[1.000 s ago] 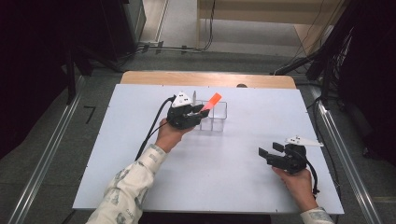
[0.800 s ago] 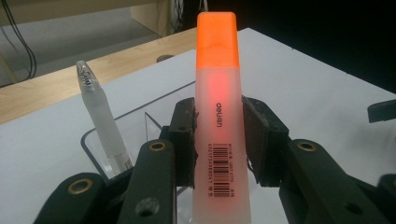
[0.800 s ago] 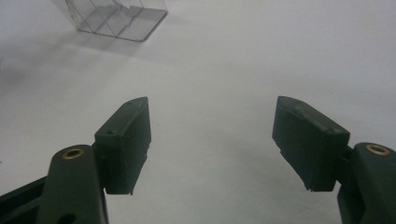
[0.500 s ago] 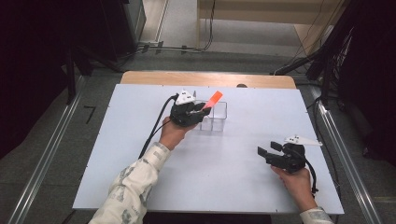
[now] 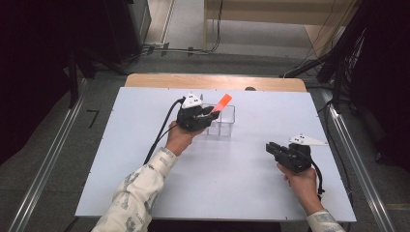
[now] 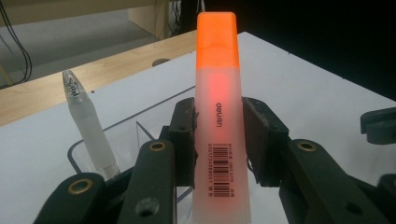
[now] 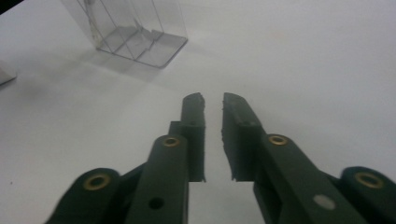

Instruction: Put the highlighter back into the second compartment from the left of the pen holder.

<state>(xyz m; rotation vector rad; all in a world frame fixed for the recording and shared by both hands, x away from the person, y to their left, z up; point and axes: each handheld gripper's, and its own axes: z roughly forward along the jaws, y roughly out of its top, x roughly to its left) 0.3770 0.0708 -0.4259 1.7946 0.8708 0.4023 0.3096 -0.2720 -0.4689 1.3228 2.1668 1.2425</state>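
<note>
My left gripper (image 5: 212, 112) is shut on an orange-capped highlighter (image 5: 222, 102) and holds it tilted over a clear plastic organizer (image 5: 226, 123). In the left gripper view the pads grip the highlighter (image 6: 217, 93) at its frosted, barcoded body, and my left gripper (image 6: 218, 135) sits just above the organizer's rim (image 6: 93, 140). A frosted white pen (image 6: 88, 126) stands in the organizer. My right gripper (image 5: 271, 147) lies low over the table at the right; its jaws have just been closing and stand almost together. Nothing is between them in my right gripper (image 7: 213, 121). The organizer (image 7: 135, 32) lies farther off.
A white board (image 5: 145, 159) covers the table, with a wooden edge (image 5: 212, 81) behind it. A black cable (image 5: 157, 140) trails from the left gripper across the board. Dark racks and floor cables (image 5: 164, 48) lie beyond the table.
The right gripper's jaws, spread apart before, have come together. The left hand and the highlighter have kept still.
</note>
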